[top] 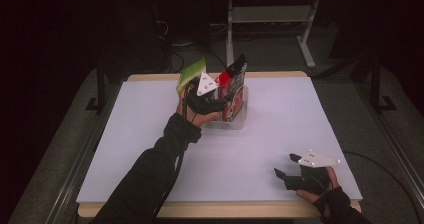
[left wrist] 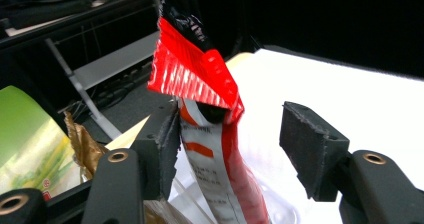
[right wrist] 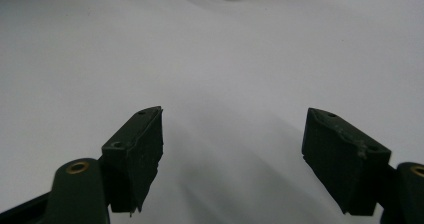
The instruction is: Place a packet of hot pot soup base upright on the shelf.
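Left arm in a dark sleeve (top: 150,174) reaches forward from the bottom edge, hand (top: 200,115) far out over the table, wrist bent up. Left gripper (left wrist: 230,144) jaws spread wide, grey three-cornered plate (top: 206,83) on top, cable trailing back along the forearm. Right hand (top: 320,191) low near the person's edge at the right, right gripper (right wrist: 232,154) pointing left, jaws wide apart, nothing between them, its grey plate (top: 318,159) lying flat on top.
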Available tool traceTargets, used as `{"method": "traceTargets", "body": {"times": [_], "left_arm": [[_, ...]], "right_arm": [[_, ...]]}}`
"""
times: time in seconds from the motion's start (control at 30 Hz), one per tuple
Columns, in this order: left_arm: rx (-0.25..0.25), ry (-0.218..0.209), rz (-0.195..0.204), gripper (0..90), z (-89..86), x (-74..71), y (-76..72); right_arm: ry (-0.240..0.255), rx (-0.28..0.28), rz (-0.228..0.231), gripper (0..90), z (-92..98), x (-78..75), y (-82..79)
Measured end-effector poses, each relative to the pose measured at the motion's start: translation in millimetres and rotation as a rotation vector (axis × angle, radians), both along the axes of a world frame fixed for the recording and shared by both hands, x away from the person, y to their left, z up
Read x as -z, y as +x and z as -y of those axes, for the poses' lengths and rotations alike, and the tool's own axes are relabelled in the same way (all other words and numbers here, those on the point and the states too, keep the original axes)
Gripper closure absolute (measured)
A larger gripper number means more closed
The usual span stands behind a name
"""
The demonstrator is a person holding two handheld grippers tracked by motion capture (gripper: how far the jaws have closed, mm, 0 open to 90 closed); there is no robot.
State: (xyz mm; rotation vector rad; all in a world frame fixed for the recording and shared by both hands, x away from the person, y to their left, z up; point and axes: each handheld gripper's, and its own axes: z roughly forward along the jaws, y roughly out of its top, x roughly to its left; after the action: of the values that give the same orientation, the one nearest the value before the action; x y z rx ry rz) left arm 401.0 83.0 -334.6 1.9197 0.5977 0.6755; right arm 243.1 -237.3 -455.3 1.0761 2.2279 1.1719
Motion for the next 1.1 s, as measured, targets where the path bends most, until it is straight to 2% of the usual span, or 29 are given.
{"method": "traceTargets", "body": {"times": [0.03,0.13,0.27,0.37,0.5,0.63,0.73,0.97,1.1], "left_arm": [[-0.001,0.01,-0.001,40.4,-0.8,-0.4,-0.5],[0.002,-0.007,-0.001,39.3,-3.7,-2.0,-3.0],[0.012,0.007,0.002,38.4,-4.7,-3.9,-8.7],[0.021,0.043,0.016,38.0,-5.6,-3.6,-14.1],[0.033,0.049,0.02,37.9,-8.2,-1.2,-20.0],[0.041,0.074,0.03,37.4,-11.2,0.7,-26.0],[0.05,0.112,0.043,37.1,-12.4,2.4,-30.7],[0.072,0.126,0.045,36.6,-22.3,7.3,-41.3],[0.092,0.153,0.051,36.3,-27.2,10.0,-48.2]], "right_arm": [[-0.001,0.0,0.0,23.6,0.0,0.0,-0.1],[0.0,0.0,0.003,23.5,0.4,-0.8,-0.5],[0.003,0.003,0.01,23.6,1.1,-2.5,-1.2],[0.003,0.003,0.015,23.5,1.6,-3.0,-1.4],[0.009,0.004,0.022,23.6,1.4,-3.7,-1.6],[0.003,0.001,0.027,23.6,0.2,-4.5,-2.4],[0.002,0.001,0.032,23.6,0.0,-5.0,-2.6],[-0.01,-0.001,0.045,23.6,-0.6,-6.5,-3.8],[-0.022,-0.003,0.059,23.8,-1.1,-8.4,-5.0]]}}
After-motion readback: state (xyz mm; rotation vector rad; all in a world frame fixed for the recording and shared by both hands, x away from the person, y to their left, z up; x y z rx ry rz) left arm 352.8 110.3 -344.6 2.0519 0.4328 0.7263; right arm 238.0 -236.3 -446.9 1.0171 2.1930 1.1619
